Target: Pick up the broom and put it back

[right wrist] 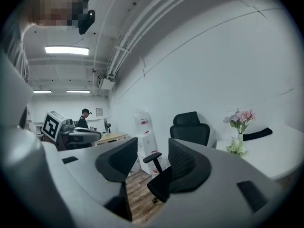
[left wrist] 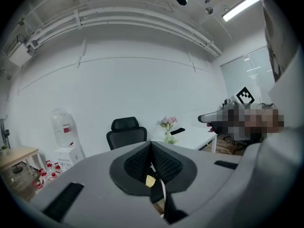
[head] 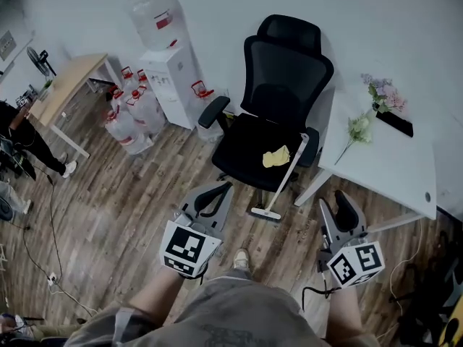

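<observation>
The left hand-held gripper [left wrist: 151, 144] is keeping its two black ribbed pads pressed together at the tips and is clenched on nothing; through the narrow slit below the tips only a scrap of the crumpled yellow cloth [left wrist: 150, 180] is showing. The right hand-held gripper [right wrist: 153, 144] is holding its jaws wide apart, released and empty, with bare wooden floor [right wrist: 137, 194] and the edge of the black mesh office chair [right wrist: 190, 127] showing in the gap. In the head view both are pointing forward, the left hand-held gripper [head: 221, 189] and the right hand-held gripper [head: 340, 198] well apart from each other and neither touching anything. Only that view is showing the white long-handled broom [head: 288, 172]: it is leaning against the front of the chair [head: 282, 85], its flat head resting on the wooden floor [head: 130, 208] between the two grippers and ahead of them, with the yellow cloth [head: 275, 156] lying on the seat just beside the handle. The white table [head: 391, 157] with its pink and white flowers [head: 380, 96] is standing to the right of the chair. The right gripper view alone is showing a person in a cap [right wrist: 84, 118] standing far back beside a wooden table [right wrist: 111, 137], and the white water dispenser [right wrist: 145, 127] against the wall.
</observation>
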Motion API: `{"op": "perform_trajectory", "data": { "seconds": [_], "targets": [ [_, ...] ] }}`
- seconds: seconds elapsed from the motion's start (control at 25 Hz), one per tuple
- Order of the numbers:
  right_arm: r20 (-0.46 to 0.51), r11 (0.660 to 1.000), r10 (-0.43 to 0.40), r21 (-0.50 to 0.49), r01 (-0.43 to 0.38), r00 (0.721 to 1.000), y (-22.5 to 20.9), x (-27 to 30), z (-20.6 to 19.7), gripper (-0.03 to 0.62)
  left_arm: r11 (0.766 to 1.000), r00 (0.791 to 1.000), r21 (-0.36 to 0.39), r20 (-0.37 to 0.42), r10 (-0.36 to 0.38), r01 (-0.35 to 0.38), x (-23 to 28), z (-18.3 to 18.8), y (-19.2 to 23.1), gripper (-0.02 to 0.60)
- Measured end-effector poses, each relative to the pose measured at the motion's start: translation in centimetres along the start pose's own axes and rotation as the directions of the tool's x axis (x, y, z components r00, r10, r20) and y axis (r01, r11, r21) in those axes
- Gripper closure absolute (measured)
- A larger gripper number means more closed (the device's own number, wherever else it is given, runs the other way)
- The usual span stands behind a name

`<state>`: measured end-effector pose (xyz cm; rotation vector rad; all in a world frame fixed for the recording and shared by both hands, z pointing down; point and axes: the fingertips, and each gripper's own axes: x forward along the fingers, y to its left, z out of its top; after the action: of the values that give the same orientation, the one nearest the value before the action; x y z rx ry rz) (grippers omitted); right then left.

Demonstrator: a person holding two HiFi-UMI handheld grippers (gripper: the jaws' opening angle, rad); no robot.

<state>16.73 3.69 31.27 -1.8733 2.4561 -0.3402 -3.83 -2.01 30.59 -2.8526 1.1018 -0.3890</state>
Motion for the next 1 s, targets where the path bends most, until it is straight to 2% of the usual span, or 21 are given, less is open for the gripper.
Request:
{"op": "perform_trajectory", "data": {
  "seconds": [0.24,0.56,0.68,0.84,1.0],
  "targets": [
    [-0.025,1.0,-0.017,0.018,0.018,1.0,-1.3,4.2,-0.4,0.391,1.0,1.0,-0.005,-0.015,-0.023,0.023,2.9,-0.6,2.8,0.565],
    [-0.098,0.998,0.002,0.066,0.005,0.995,-4.6,8.5,-2.0,0.388,0.999,0.998,-0.046,-0.051,0.025,-0.028,6.2,-1.5,5.5,0.565],
    [-0.135,0.995,-0.001,0.101,0.015,0.991,-6.8,10.4,-3.6,0.384,0.998,0.996,-0.051,-0.074,0.041,-0.045,8.2,-2.4,6.0,0.565],
    [-0.199,0.992,0.003,0.125,0.022,0.98,-9.4,12.9,-6.4,0.375,0.991,0.99,-0.101,-0.117,0.072,-0.084,10.9,-4.3,6.6,0.565],
    [-0.26,0.986,-0.005,0.158,0.048,0.966,-11.4,15.3,-10.2,0.367,0.991,0.979,-0.09,-0.186,0.082,-0.1,13.2,-6.9,6.8,0.565]
  ]
}}
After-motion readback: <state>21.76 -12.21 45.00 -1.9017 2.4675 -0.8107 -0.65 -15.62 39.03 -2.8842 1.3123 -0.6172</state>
